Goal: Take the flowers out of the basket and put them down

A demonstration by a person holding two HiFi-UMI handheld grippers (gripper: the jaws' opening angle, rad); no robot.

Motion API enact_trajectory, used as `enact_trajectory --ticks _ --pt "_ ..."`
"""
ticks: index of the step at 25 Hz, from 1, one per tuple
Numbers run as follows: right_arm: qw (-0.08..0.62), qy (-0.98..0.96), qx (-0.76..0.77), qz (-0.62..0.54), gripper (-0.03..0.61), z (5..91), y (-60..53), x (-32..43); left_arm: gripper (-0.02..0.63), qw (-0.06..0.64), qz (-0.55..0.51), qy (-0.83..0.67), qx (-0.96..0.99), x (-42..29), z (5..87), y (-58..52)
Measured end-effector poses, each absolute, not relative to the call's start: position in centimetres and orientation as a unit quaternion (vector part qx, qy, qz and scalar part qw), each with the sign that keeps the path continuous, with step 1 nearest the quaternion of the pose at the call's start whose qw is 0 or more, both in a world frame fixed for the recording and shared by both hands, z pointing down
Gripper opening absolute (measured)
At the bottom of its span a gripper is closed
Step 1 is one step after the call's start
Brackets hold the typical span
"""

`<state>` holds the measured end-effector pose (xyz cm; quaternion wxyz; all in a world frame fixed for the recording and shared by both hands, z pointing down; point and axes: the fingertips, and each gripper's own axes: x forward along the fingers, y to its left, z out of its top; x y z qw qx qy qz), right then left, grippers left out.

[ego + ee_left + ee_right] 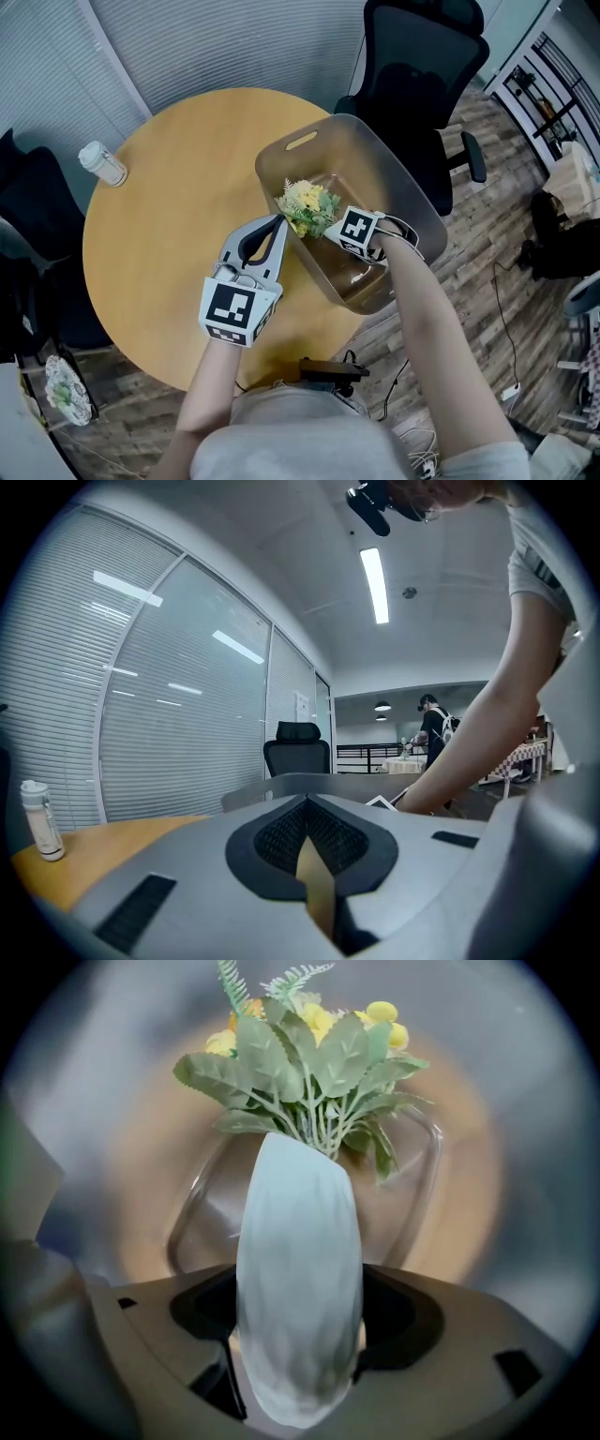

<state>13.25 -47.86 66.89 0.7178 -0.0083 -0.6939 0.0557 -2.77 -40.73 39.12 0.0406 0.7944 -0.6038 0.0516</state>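
A bunch of yellow flowers (307,206) with green leaves lies inside the grey basket (412,202) on the round wooden table (159,244). In the right gripper view the flowers (309,1058) rise out of a white wrap (298,1232). That wrap lies lengthwise between the wide jaws of my right gripper (300,1302). I cannot see the pads pressing on it. My right gripper (330,228) reaches down into the basket. My left gripper (277,223) is shut and empty, its tips by the basket's near left wall. In its own view the left gripper (307,803) faces the basket rim (309,782).
A small white bottle (103,163) stands at the table's far left edge, also visible as the bottle (39,819). A black office chair (422,75) stands behind the basket. The basket overhangs the table's right edge. Cables lie on the wooden floor (487,309).
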Motion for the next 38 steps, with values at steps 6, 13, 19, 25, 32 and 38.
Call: enact_trajectory --ticks 6,13,19,25,32,38 --pt "0.67 -0.74 0.008 0.067 0.362 66.0 -48.5 11.8 0.003 0.035 0.059 -0.601 0.796 -2.6 39.0 -40.5" --pt "0.621 -0.781 0.017 0.055 0.369 64.5 -49.0 10.3 0.003 0.032 0.062 -0.6 0.797 -2.8 38.6 -40.2" --pt "0.583 -0.811 0.03 0.037 0.37 63.6 -49.9 8.8 0.003 0.028 0.062 -0.6 0.797 -3.3 38.5 -40.0" --pt "0.553 -0.832 0.032 0.031 0.37 62.5 -50.4 7.7 0.003 0.028 0.061 -0.601 0.796 -3.5 38.4 -40.1" --pt "0.515 -0.856 0.043 0.026 0.37 60.2 -50.9 7.7 0.003 0.024 0.058 -0.595 0.802 -2.9 38.1 -39.9" --pt "0.487 -0.872 0.054 0.021 0.37 57.7 -50.8 7.6 0.003 0.016 0.052 -0.588 0.807 -2.2 37.3 -39.4"
